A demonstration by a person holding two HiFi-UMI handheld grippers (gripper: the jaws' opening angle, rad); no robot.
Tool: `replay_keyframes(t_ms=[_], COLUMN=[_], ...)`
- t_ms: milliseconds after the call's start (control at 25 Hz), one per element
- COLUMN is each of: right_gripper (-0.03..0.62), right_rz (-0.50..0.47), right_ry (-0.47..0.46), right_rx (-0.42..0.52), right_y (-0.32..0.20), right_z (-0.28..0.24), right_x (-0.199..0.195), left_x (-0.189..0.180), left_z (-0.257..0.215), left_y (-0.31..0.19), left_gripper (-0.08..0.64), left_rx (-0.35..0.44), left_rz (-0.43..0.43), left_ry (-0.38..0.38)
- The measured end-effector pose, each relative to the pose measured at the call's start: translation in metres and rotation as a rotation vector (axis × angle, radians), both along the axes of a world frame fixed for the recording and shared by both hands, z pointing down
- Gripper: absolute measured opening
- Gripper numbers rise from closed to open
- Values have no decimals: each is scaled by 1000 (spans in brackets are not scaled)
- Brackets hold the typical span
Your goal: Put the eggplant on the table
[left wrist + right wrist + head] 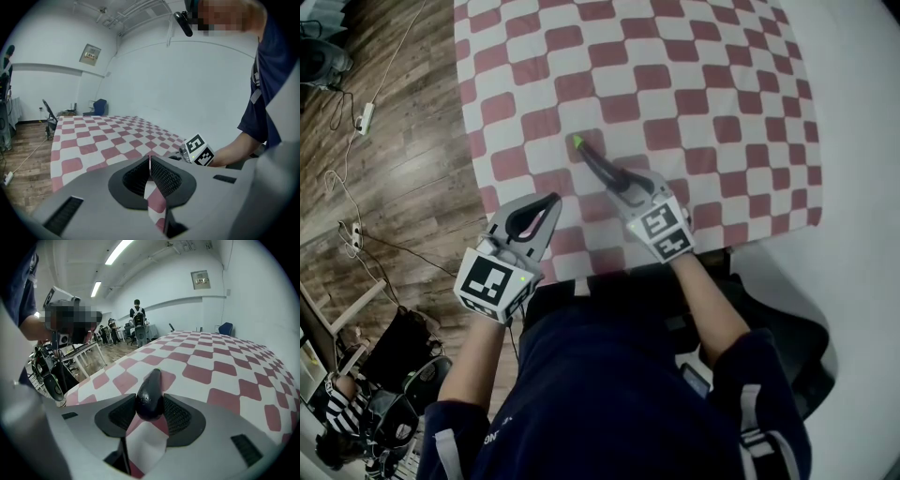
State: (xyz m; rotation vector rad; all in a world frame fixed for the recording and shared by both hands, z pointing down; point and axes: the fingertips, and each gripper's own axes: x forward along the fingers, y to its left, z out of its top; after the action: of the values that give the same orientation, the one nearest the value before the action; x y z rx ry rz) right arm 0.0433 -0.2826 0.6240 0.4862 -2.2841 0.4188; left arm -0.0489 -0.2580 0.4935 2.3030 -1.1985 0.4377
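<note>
The right claw (617, 180) grips the eggplant (150, 392) low over the counter (694, 84), near its front edge; setting down and release remain. The left claw (150, 162) is closed, empty.

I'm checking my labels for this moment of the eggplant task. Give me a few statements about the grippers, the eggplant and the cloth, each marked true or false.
1. The right gripper is closed on the eggplant. True.
2. The left gripper holds a second eggplant. False: its jaws are together with nothing between them.
3. The eggplant's green stem end points away from the person. True.
4. The tablecloth is plain blue. False: it is checked in red and white.
</note>
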Motion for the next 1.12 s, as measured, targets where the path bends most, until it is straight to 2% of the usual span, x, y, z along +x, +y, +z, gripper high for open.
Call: replay_keyframes(t_ms=[360, 520, 840, 1120], right_gripper=[196, 230, 241, 235], right_rz=[-14, -21, 34, 86], right_ry=[77, 88, 55, -11], right_rx=[-33, -33, -2, 54], right_y=[3, 5, 5, 6], right_z=[21, 23, -4, -55], right_x=[7, 12, 16, 8], left_x=[2, 5, 1, -6], left_z=[-3, -8, -22, -48], left_y=[-1, 1, 6, 12], left_gripper=[32, 32, 32, 32], left_rx=[-10, 27, 46, 109], left_rz=[7, 24, 38, 55], left_ry=[-5, 10, 19, 32])
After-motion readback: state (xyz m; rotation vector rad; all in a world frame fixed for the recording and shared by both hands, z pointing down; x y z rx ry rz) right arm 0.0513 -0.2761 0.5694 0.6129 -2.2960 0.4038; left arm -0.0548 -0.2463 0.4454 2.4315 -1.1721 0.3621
